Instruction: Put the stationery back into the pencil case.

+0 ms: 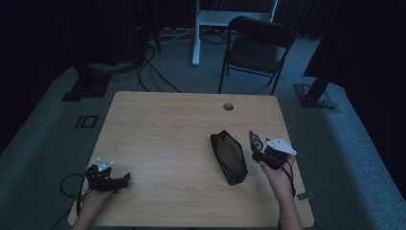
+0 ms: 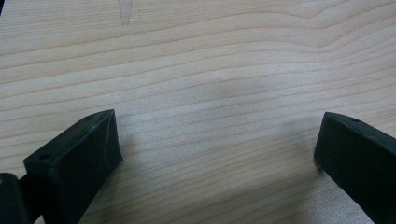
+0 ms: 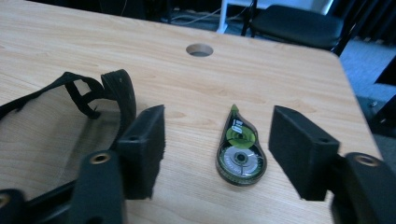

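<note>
The tabletop [image 1: 163, 143] is slick bare wood, so things slide easily. The black pouch [image 1: 229, 156] lies right of centre, its mouth just beside the right tongs [image 3: 217, 149], which stand released around the correction tape [image 3: 240, 149] without touching it. Closing off-centre could squirt the tape toward the near edge. The left tongs [image 2: 217, 154] gape idle, holding nothing.

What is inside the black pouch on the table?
The black pouch lies open on the table, but its dark inside shows nothing clearly; anything deep in it is hidden. The correction tape lies outside it, between the right gripper's open jaws.
</note>
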### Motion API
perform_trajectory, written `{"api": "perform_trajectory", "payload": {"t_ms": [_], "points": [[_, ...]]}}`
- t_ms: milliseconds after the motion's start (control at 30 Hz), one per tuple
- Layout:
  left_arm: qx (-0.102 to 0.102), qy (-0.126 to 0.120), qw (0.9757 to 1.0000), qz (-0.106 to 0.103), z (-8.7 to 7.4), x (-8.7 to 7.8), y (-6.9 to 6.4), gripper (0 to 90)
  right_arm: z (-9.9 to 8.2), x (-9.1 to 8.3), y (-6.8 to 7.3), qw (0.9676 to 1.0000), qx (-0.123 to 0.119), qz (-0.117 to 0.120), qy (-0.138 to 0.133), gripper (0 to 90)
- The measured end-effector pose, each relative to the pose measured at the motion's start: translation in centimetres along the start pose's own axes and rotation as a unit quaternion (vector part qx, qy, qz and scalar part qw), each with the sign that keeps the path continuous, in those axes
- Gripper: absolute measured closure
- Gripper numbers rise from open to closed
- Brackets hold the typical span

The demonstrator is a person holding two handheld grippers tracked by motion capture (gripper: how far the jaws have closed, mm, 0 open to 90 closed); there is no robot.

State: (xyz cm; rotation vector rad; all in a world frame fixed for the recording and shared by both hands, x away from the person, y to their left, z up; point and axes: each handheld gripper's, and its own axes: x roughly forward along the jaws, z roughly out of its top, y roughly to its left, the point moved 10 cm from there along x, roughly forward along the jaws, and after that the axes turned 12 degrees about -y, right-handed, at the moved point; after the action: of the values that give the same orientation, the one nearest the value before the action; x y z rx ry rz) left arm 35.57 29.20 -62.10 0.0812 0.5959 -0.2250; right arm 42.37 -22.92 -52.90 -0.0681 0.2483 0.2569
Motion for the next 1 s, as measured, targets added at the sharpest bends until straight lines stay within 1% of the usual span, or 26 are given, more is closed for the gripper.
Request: {"api": "perform_trajectory", "payload": {"t_ms": [67, 167, 400, 533, 567, 600, 800, 900, 933, 1000], "points": [[0.0, 0.0, 1.0, 0.0, 0.0, 0.0, 0.0, 0.5, -0.2, 0.5, -0.3, 1.0, 0.003, -0.006, 0.003, 27.2], [0.0, 0.0, 1.0, 0.0, 0.0, 0.0, 0.0, 0.6, -0.5, 1.1, -0.6, 0.9999, -0.001, -0.008, 0.009, 23.2], [0.0, 0.001, 1.0, 0.0, 0.0, 0.0, 0.0, 0.5, -0.8, 2.4, -1.5, 0.9996, 0.011, -0.017, 0.018, 23.1], [0.0, 0.0, 1.0, 0.0, 0.0, 0.0, 0.0, 0.6, -1.0, 3.1, -1.7, 0.9994, 0.012, -0.017, 0.029, 19.4], [0.0, 0.001, 1.0, 0.0, 0.0, 0.0, 0.0, 0.6, -1.1, 3.3, -1.7, 0.9993, 0.016, -0.015, 0.032, 17.9], [0.0, 0.001, 1.0, 0.0, 0.0, 0.0, 0.0, 0.6, -1.2, 3.5, -1.7, 0.9991, 0.022, -0.015, 0.034, 17.8], [0.0, 0.001, 1.0, 0.0, 0.0, 0.0, 0.0, 0.6, -1.8, 4.9, -2.2, 0.998, 0.03, -0.02, 0.052, 17.8], [0.0, 0.001, 1.0, 0.0, 0.0, 0.0, 0.0, 0.6, -2.1, 5.5, -2.5, 0.9976, 0.032, -0.017, 0.059, 17.8], [0.0, 0.001, 1.0, 0.0, 0.0, 0.0, 0.0, 0.6, -2.2, 5.8, -2.7, 0.9975, 0.029, -0.018, 0.061, 17.8], [0.0, 0.001, 1.0, 0.0, 0.0, 0.0, 0.0, 0.6, -2.4, 6.2, -2.9, 0.9972, 0.032, -0.02, 0.066, 17.8]]}}
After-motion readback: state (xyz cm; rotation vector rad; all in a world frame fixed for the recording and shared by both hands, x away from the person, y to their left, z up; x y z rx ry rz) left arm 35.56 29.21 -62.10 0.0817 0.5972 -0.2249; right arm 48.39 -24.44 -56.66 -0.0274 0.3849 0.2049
